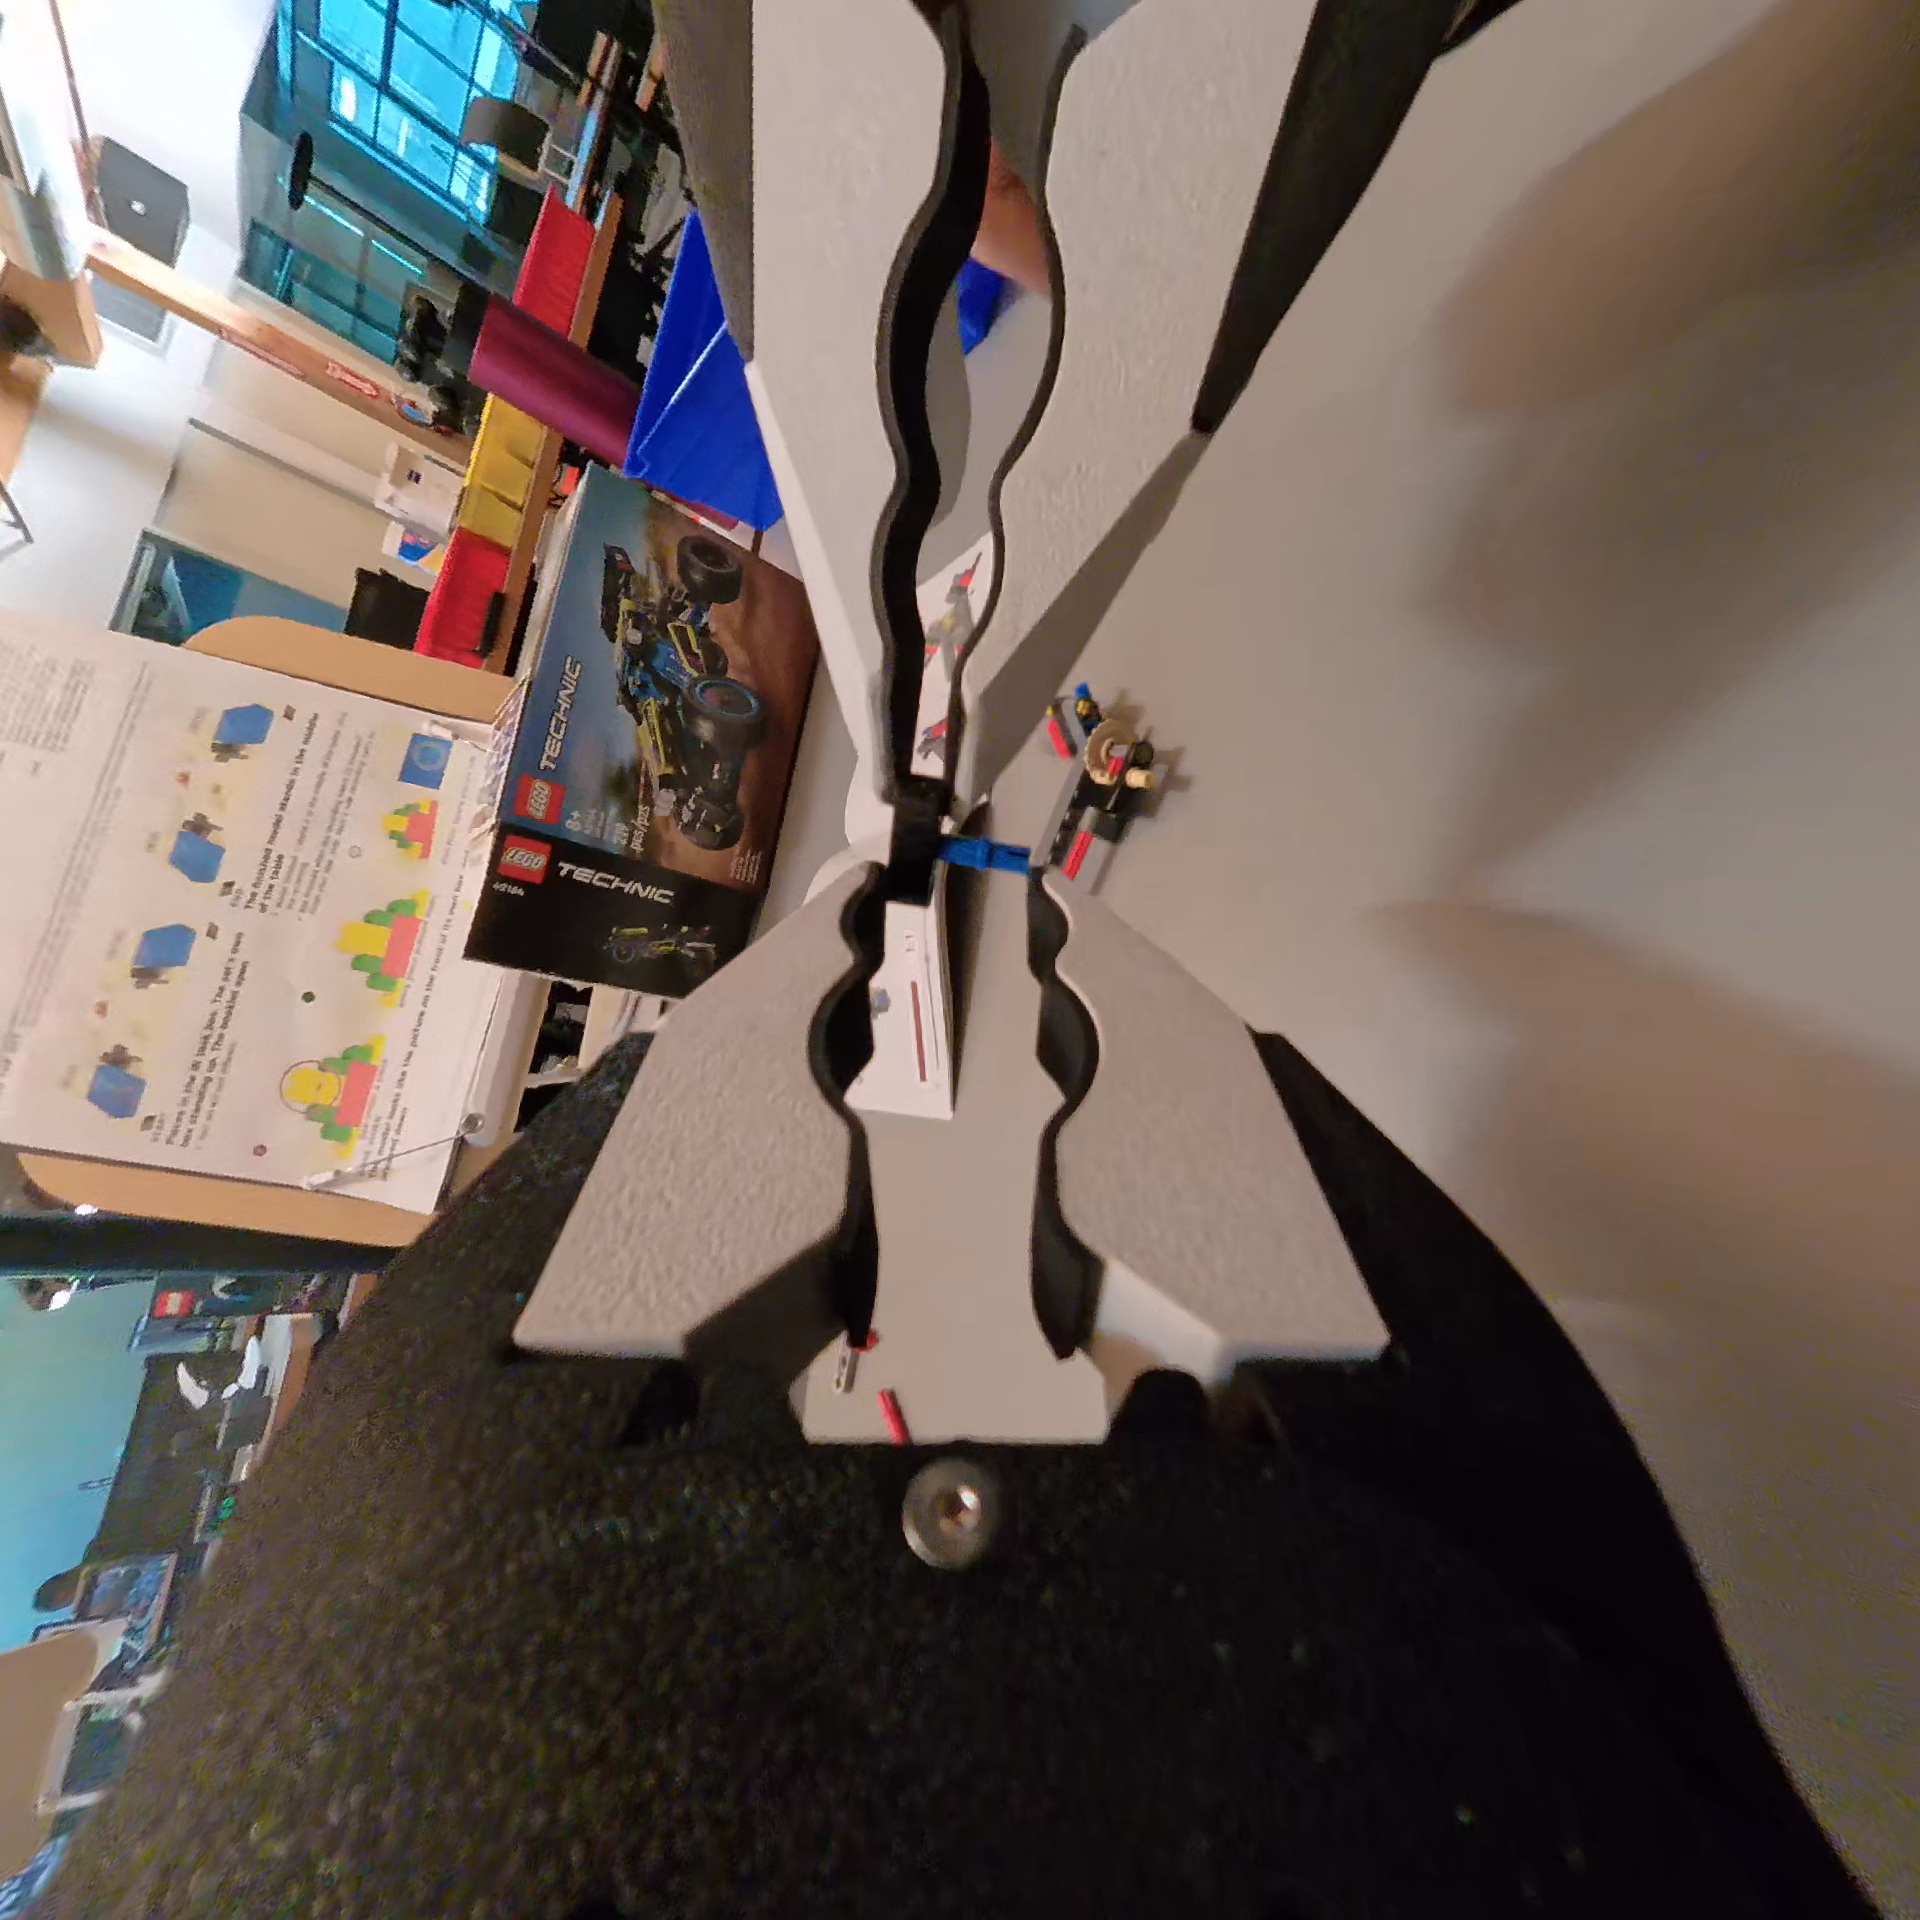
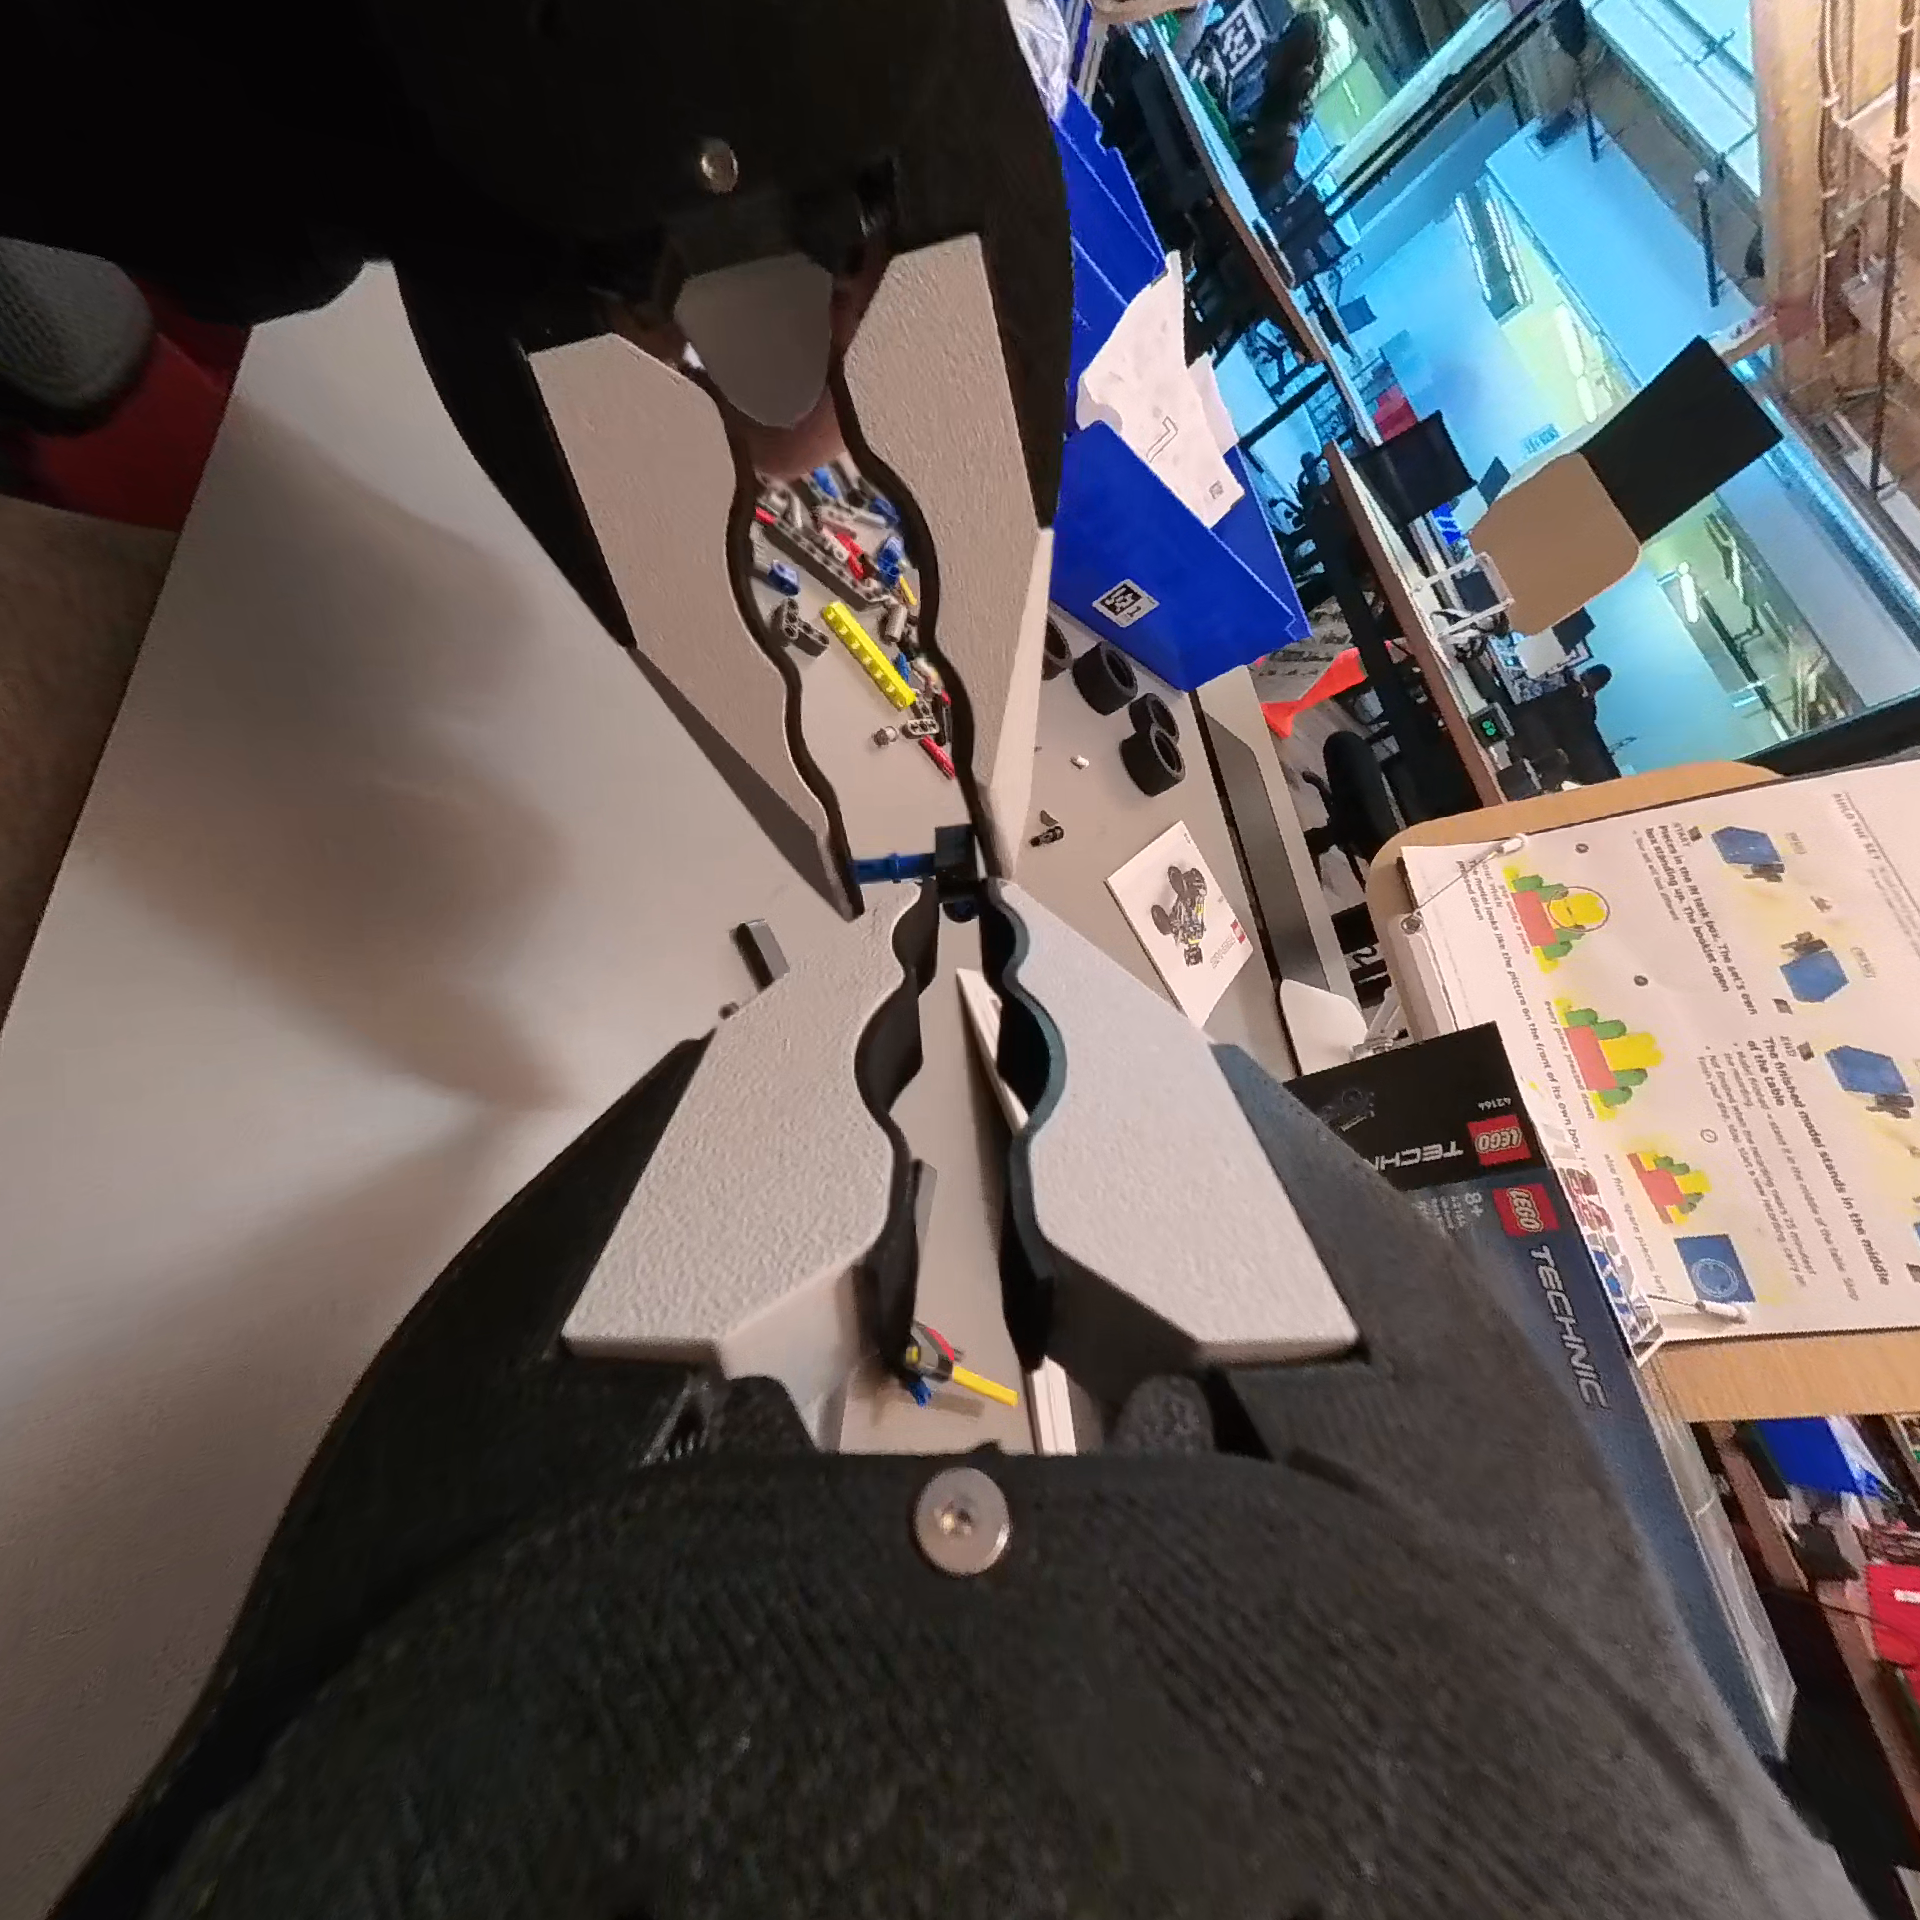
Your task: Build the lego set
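My two grippers meet tip to tip above the white table. My left gripper is shut endwise on a short blue pin that sits in a small black connector. My right gripper is shut on that black connector, with the blue pin sticking out to the left. In the left wrist view the right gripper comes in from above. A small partial build of black, red and tan parts lies on the table just right of the grippers.
A pile of loose parts and black tyres lie beyond, by a blue bin. The set box, a clipboard sheet and a booklet stand at the table's side. A yellow piece lies under my right gripper. My left and right fingertips are right by each other.
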{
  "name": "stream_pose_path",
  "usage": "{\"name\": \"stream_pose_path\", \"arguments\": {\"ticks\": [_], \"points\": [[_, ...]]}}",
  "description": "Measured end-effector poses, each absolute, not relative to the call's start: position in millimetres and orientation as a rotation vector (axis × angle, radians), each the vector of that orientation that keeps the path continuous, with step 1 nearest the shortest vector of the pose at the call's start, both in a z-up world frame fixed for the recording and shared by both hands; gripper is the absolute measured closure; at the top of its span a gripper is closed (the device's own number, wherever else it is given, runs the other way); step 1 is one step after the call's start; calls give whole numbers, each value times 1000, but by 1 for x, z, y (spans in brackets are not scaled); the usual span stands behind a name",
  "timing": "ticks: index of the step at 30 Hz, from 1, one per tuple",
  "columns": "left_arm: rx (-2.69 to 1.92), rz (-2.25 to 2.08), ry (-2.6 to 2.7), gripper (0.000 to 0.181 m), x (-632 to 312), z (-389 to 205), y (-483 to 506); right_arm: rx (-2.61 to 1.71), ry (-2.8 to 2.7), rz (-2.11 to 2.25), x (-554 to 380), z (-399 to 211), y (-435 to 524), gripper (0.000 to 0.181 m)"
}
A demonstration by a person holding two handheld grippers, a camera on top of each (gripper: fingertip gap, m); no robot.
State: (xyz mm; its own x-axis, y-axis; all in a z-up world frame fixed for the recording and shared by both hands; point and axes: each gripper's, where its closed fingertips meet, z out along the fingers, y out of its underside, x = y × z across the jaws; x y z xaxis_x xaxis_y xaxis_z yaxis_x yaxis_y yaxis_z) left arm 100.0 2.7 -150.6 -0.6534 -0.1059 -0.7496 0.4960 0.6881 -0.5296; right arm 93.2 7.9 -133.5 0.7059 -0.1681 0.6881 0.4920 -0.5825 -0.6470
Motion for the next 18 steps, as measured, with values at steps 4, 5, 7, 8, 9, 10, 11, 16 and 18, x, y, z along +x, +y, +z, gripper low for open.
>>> {"name": "stream_pose_path", "arguments": {"ticks": [4, 5, 7, 8, 9, 10, 11, 16, 18], "points": [[293, -931, 2097, 157, 102, -152, 4, -2011, -242, -901, 93, -136, 8, 175], [294, -921, 2099, 157, 102, -153, 4, -2018, -240, -901, 94, -137, 8, 175], [291, -914, 2100, 157, 102, -153, 3, -2016, -235, -908, 94, -137, 8, 175], [287, -917, 2103, 157, 102, -153, 2, -2013, -230, -912, 95, -136, 9, 175], [278, -918, 2107, 157, 102, -153, 2, -2015, -225, -914, 95, -136, 9, 175], [274, -915, 2107, 156, 102, -153, 2, -2015, -227, -916, 95, -136, 9, 175], [275, -910, 2102, 157, 103, -153, 3, -2020, -229, -912, 95, -137, 9, 175], [265, -897, 2106, 157, 105, -154, 3, -2020, -222, -912, 96, -138, 9, 175], [283, -879, 2108, 158, 105, -157, 2, -2040, -225, -898, 96, -141, 8, 175]]}}
